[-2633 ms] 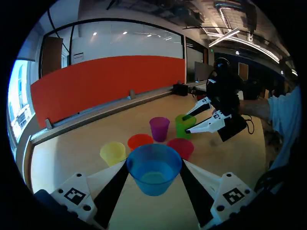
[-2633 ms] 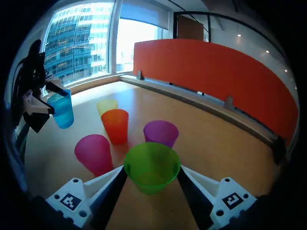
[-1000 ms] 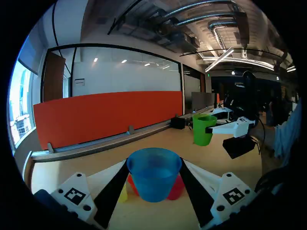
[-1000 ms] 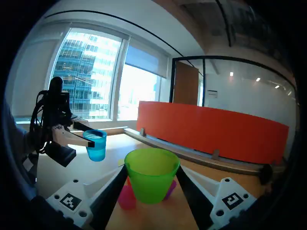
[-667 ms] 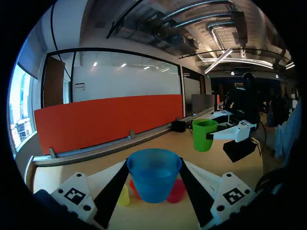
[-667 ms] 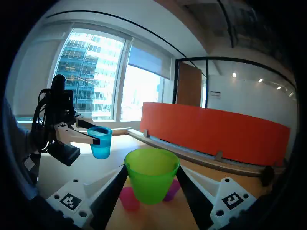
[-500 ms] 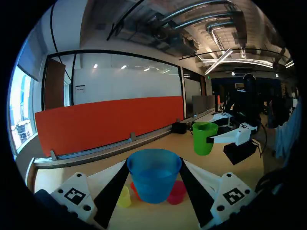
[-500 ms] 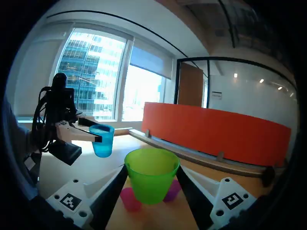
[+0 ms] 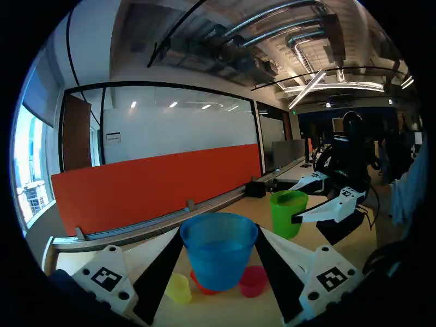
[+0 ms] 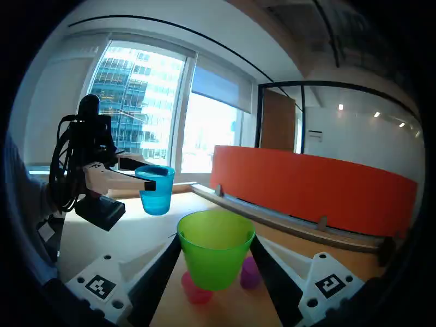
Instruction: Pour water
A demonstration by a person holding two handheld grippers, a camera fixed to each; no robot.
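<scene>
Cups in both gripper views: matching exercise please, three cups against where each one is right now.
Things:
1. blue cup
2. green cup
3. yellow cup

Places:
A. standing on the table, below the two held cups
B. clamped in the left claw, water inside
C. clamped in the right claw

Pairs: 1-B; 2-C; 3-A
</scene>
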